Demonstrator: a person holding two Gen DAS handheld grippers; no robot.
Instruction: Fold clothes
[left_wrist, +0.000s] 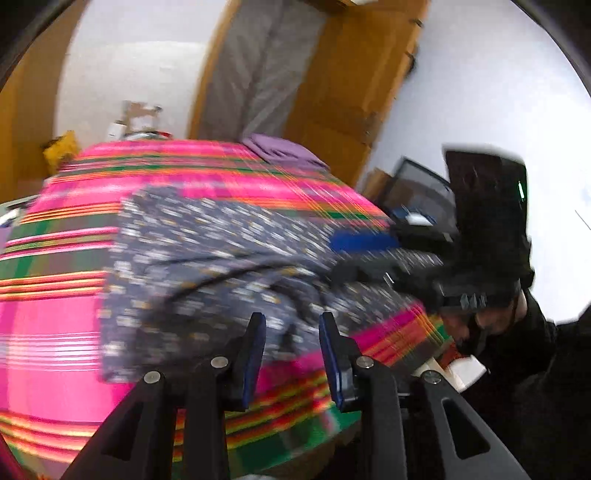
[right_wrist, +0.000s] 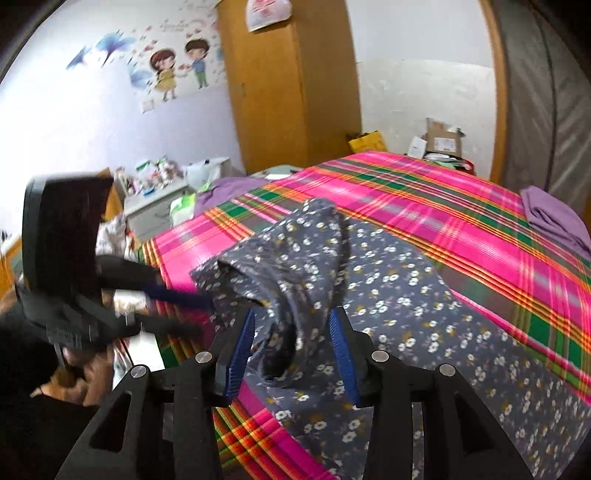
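- Left wrist view: the left gripper (left_wrist: 292, 325) stands released, its blue-padded fingers (left_wrist: 255, 354) spread with a clear gap; nothing is pinched between them.
- The garment (left_wrist: 207, 251), a soft grey-blue cloth with small white flowers, lies rumpled on the bed just ahead of the tips, at twelve o'clock from them; the picture is blurred, so whether a tip brushes it I cannot tell.
- The sheet (left_wrist: 55, 332) is a smooth, bright pink plaid with green and orange stripes.
- The right gripper (left_wrist: 369, 258) comes in from three o'clock, black and blurred, over the garment's right edge.
- A folded purple cloth (left_wrist: 284, 149) sits at the bed's far end, toward twelve o'clock.
- Right wrist view: the right gripper (right_wrist: 292, 332) is also released, ribbed blue pads (right_wrist: 240, 354) wide apart; a raised, loose fold of the garment (right_wrist: 406, 295) stands between them, not pressed by either pad.
- The garment spreads flat from that fold toward four o'clock across the sheet (right_wrist: 480, 229).
- The left gripper (right_wrist: 192, 314) reaches in from nine o'clock, its tips at the garment's left edge; whether they touch is not clear.
- A purple cloth (right_wrist: 554, 218) lies at two o'clock.
- A wooden wardrobe (right_wrist: 288, 92) stands at twelve o'clock.
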